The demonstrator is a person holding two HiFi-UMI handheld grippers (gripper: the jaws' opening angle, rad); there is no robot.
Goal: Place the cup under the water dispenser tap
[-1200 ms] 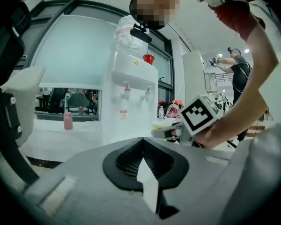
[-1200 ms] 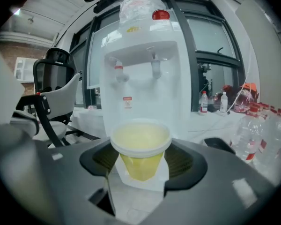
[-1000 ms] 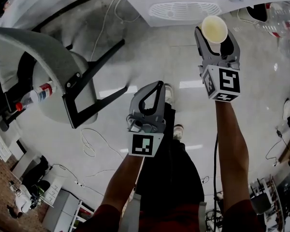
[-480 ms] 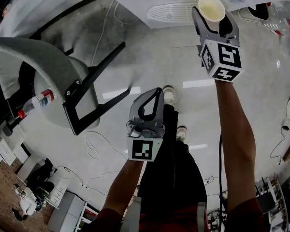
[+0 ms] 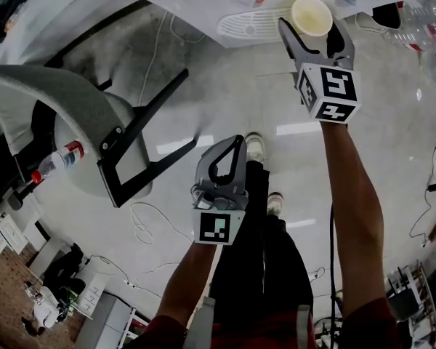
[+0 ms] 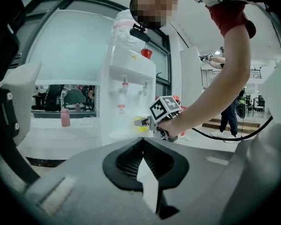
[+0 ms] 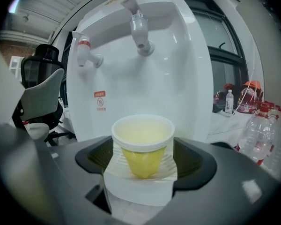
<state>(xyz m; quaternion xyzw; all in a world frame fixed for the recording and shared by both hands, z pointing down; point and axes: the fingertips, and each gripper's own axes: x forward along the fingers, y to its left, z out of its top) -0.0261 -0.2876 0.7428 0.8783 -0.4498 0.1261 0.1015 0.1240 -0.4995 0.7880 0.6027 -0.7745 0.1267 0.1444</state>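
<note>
A yellow cup (image 5: 312, 15) with a white rim stands upright on the white drip tray (image 5: 251, 22) of the water dispenser (image 7: 145, 74). It sits below the grey tap (image 7: 140, 29); the red-marked tap (image 7: 86, 53) is to its left. My right gripper (image 5: 314, 29) reaches around the cup (image 7: 143, 144), its jaws opening, with a gap showing on each side of the cup. My left gripper (image 5: 236, 141) hangs lower, over the floor, shut and empty. The left gripper view shows the dispenser (image 6: 126, 97) and the cup (image 6: 140, 124) from the side.
A grey office chair (image 5: 73, 115) with a black base stands at the left, a red-capped bottle (image 5: 54, 155) beside it. Clear plastic bottles (image 5: 421, 20) crowd the right of the dispenser. Cables (image 5: 142, 217) lie on the shiny floor.
My right gripper carried the cup forward onto the drip tray, and its jaws have spread away from the cup. The left gripper stayed where it was.
</note>
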